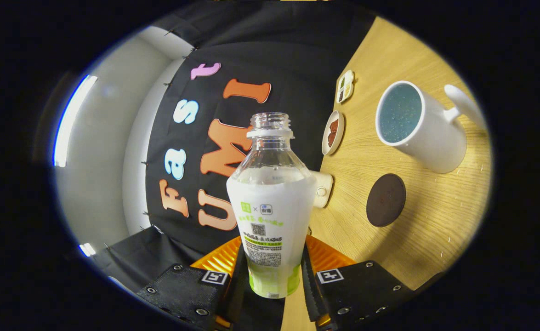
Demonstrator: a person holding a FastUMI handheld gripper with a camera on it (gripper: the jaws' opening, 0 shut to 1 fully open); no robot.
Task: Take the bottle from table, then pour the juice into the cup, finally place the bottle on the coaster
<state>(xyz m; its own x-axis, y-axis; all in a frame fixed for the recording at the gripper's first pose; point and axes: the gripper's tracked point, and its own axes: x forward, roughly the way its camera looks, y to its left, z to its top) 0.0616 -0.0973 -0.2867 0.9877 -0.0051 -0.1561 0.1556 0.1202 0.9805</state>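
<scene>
My gripper is shut on the lower body of an uncapped clear bottle with a white and green label; both fingers press its sides. The view is rolled, so the wooden table stands off to the right of the bottle. A white mug with a bluish inside sits on that table beyond the fingers, its open mouth facing toward the bottle and its handle on the far side. A dark round coaster lies on the table between the mug and the gripper.
Two small white dishes with dark contents sit by the table's edge near the booth wall. A small white object lies just behind the bottle's shoulder. A pale wall with a bright light strip is at the far side.
</scene>
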